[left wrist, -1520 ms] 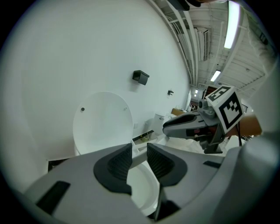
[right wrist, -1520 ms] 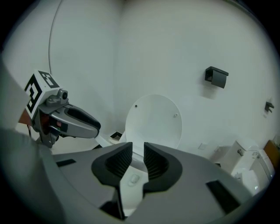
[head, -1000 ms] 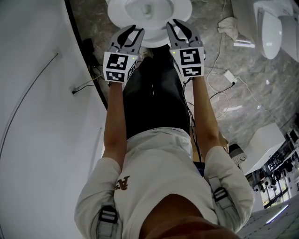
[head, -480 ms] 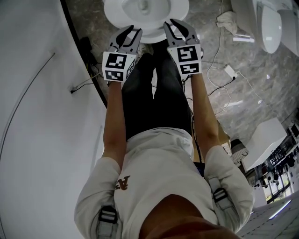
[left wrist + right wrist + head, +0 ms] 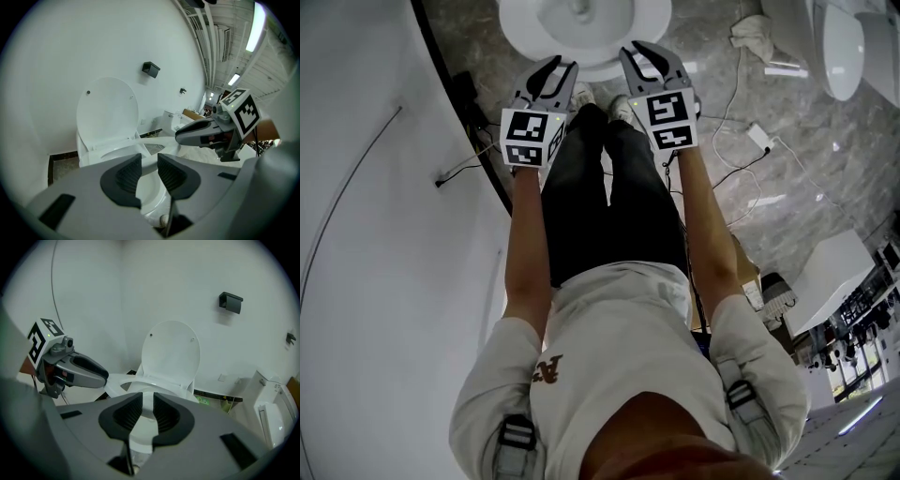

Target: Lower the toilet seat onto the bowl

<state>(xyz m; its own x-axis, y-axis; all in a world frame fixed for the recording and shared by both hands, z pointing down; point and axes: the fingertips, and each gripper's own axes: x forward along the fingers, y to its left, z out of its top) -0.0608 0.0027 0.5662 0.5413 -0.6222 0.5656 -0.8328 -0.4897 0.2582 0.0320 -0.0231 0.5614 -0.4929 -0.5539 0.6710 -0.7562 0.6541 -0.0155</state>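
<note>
The white toilet (image 5: pixel 649 21) lies at the top of the head view, just beyond the person's shoes. Its lid (image 5: pixel 108 110) (image 5: pixel 171 352) stands upright against the wall. The seat ring (image 5: pixel 157 142) (image 5: pixel 117 381) hangs tilted a little above the bowl (image 5: pixel 154 206). My left gripper (image 5: pixel 560 64) (image 5: pixel 149 171) is shut on the ring's front left edge, and white seat shows between its pads. My right gripper (image 5: pixel 639 49) (image 5: pixel 148 411) is shut on the front right edge. Each gripper shows in the other's view, the right gripper (image 5: pixel 180 136) and the left gripper (image 5: pixel 104 377).
A curved white wall (image 5: pixel 375 234) runs along the left. A second toilet (image 5: pixel 844 47) stands at the right, with a cloth (image 5: pixel 750 39) and loose cables (image 5: pixel 750 141) on the marble floor. A black holder (image 5: pixel 230 302) hangs on the wall beside the lid.
Both grippers have moved together toward the bowl, carrying the seat lower. The toilet has slid toward the top edge of the head view.
</note>
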